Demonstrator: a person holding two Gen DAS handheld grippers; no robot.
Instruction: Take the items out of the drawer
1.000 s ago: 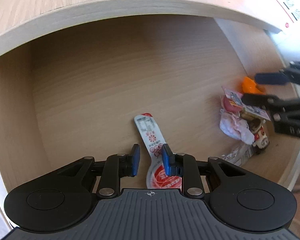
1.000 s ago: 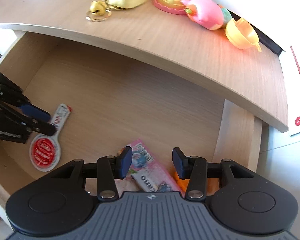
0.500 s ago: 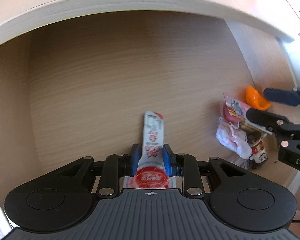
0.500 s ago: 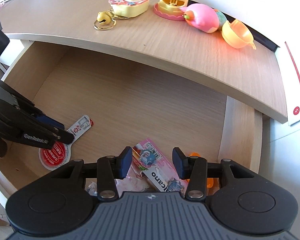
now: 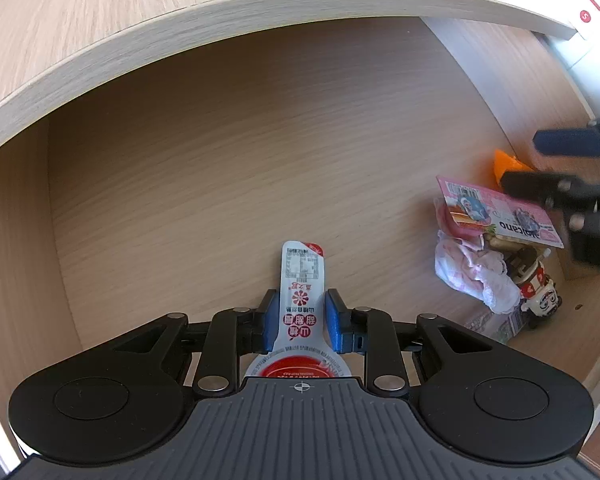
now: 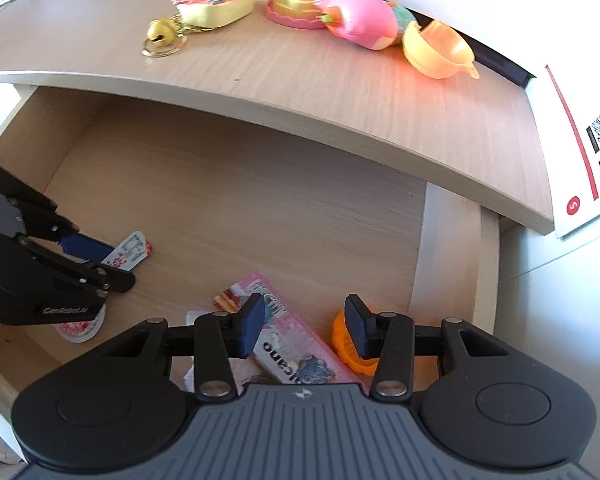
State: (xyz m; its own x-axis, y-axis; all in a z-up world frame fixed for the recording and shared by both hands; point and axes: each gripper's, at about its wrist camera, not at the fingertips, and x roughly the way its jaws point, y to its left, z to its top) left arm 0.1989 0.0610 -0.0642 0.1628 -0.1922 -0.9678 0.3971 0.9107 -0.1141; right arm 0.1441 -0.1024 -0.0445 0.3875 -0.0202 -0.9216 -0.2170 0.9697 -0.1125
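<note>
The red and white snack packet [image 5: 302,300] is now sitting clamped between the blue pads [image 5: 270,322] of the left gripper [image 5: 302,320], where a second ago it was lying loose and slanted on the drawer [image 5: 220,184] floor. Its long axis is running straight along the fingers, narrow end pointing away. The right gripper [image 6: 304,326] is hanging unclenched over the pink card [image 6: 296,344], holding nothing.

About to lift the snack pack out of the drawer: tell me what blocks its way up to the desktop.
Nothing visible does. The left gripper pinches the snack pack, and the desktop edge overhangs only the drawer's back.
</note>
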